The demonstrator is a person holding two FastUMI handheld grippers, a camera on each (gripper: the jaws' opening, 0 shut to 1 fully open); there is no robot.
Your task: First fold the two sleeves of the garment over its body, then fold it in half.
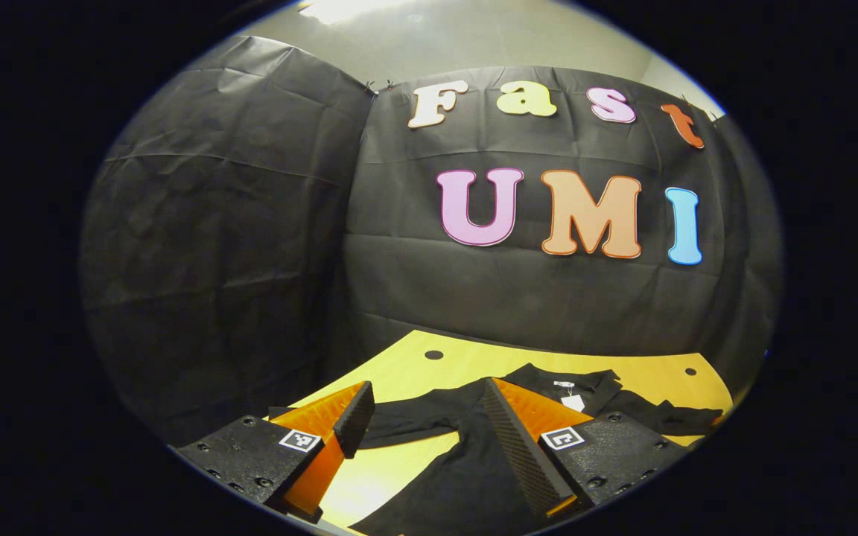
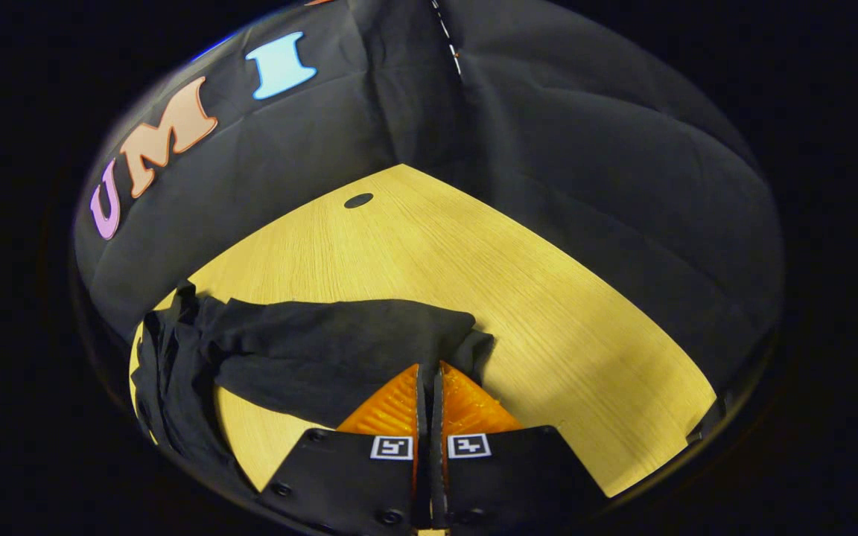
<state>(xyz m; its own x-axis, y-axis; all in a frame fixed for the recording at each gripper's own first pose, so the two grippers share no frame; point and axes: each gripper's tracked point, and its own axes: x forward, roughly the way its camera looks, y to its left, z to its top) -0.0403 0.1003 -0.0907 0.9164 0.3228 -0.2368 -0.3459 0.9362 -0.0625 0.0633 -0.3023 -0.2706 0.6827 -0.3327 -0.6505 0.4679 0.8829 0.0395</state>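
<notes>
Left hand-held gripper (image 1: pixel 423 406): released, fingers spread wide; hangs above the worktop with nothing between them. Whether a finger touches the cloth below, I cannot tell.

Right hand-held gripper (image 2: pixel 429 372): clenched, fingers pressed nearly together with only a thin slit between; the tips meet the edge of the sleeve (image 2: pixel 339 357), and a fold of cloth seems pinched there.

Garment (image 1: pixel 466 461): black, lying on the worktop. In the left gripper view the body runs under the spread fingers toward the near edge; the neck opening with a small white tag (image 1: pixel 572 402) lies beyond the right-hand finger, and more rumpled cloth trails off to the right.

Sleeve: in the right gripper view it stretches as a dark band from the bunched body at the left across to the fingertips, partly raised off the wood.

Worktop (image 2: pixel 518 298): pale yellow wood grain, bare to the right of the sleeve; a dark round hole (image 2: pixel 358 200) near its far corner.

Booth wall (image 1: pixel 213 246): black cloth, creased, close behind the worktop.
</notes>
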